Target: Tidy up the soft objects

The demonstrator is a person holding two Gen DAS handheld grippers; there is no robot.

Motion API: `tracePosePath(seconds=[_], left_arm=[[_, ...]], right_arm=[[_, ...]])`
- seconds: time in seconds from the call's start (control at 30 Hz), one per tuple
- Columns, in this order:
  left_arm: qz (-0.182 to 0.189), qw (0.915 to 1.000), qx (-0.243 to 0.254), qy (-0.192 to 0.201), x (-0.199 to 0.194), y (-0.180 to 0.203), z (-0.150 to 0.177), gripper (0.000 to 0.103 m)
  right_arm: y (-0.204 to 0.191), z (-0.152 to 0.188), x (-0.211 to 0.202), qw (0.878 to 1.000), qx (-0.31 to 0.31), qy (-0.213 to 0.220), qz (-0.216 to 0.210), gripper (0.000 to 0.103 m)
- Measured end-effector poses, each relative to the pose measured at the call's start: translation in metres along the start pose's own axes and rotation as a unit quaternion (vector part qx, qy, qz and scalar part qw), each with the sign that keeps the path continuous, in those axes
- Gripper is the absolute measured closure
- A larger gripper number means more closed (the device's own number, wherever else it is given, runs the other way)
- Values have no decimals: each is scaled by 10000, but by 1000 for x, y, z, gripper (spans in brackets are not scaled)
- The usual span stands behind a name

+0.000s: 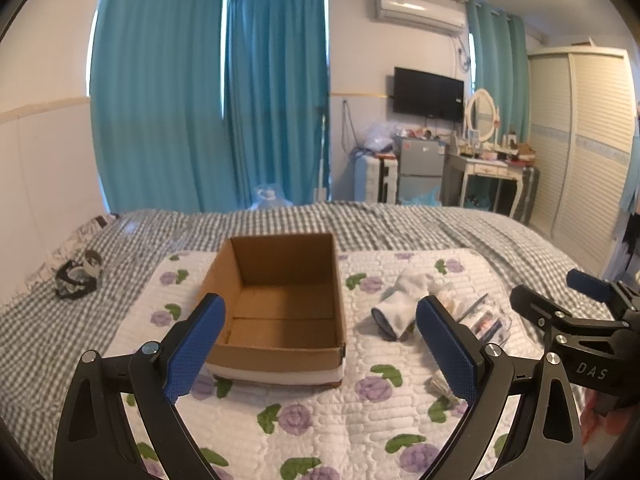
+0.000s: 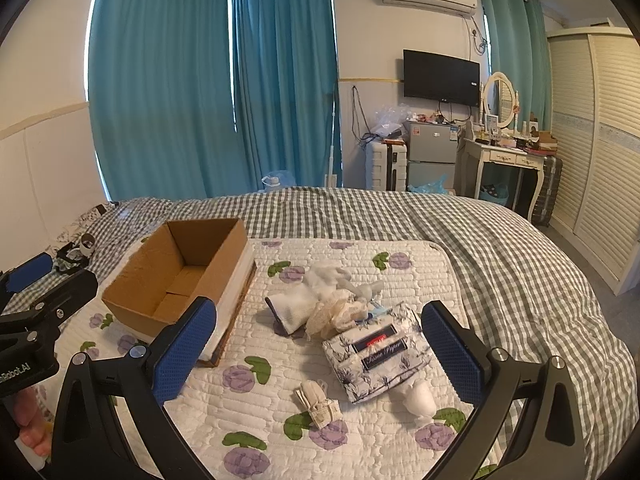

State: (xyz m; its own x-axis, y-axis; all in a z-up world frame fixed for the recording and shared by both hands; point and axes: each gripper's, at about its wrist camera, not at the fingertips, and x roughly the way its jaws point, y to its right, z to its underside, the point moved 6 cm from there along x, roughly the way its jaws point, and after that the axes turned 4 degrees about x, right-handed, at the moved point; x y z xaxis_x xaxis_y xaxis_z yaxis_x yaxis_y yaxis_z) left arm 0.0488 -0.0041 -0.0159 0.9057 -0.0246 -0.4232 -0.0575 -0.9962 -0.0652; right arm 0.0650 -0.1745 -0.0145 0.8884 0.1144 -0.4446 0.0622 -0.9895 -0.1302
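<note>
An open, empty cardboard box (image 1: 280,300) (image 2: 180,272) sits on a white quilted mat with purple flowers (image 1: 320,412) (image 2: 360,432). Right of it lie a white sock (image 1: 400,304) (image 2: 296,304), a cream lacy piece (image 2: 332,316), a tissue pack in a blue-flowered cover (image 2: 380,352) (image 1: 484,316), a small folded beige sock (image 2: 318,402) and a white rolled piece (image 2: 418,398). My left gripper (image 1: 320,348) stands open in front of the box. My right gripper (image 2: 320,356) stands open over the tissue pack and socks, holding nothing.
The mat lies on a bed with a grey checked cover (image 2: 500,248). A black and white sock bundle (image 1: 78,276) (image 2: 76,252) rests at the bed's left side by the wall. Teal curtains, a dressing table (image 2: 508,160) and a wardrobe stand beyond the bed.
</note>
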Motion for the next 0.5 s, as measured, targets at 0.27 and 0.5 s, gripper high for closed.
tracePosePath(seconds=[0.27,0.5], left_arm=[[210,9995,-216,15,-6,14,-20,4],[601,9958,-284,-624,29,66,6,5]], right_arm=[[22,-45,-16,10000,43,-16,4,0],[74,-17,6,9976,-130,-591,332,0]])
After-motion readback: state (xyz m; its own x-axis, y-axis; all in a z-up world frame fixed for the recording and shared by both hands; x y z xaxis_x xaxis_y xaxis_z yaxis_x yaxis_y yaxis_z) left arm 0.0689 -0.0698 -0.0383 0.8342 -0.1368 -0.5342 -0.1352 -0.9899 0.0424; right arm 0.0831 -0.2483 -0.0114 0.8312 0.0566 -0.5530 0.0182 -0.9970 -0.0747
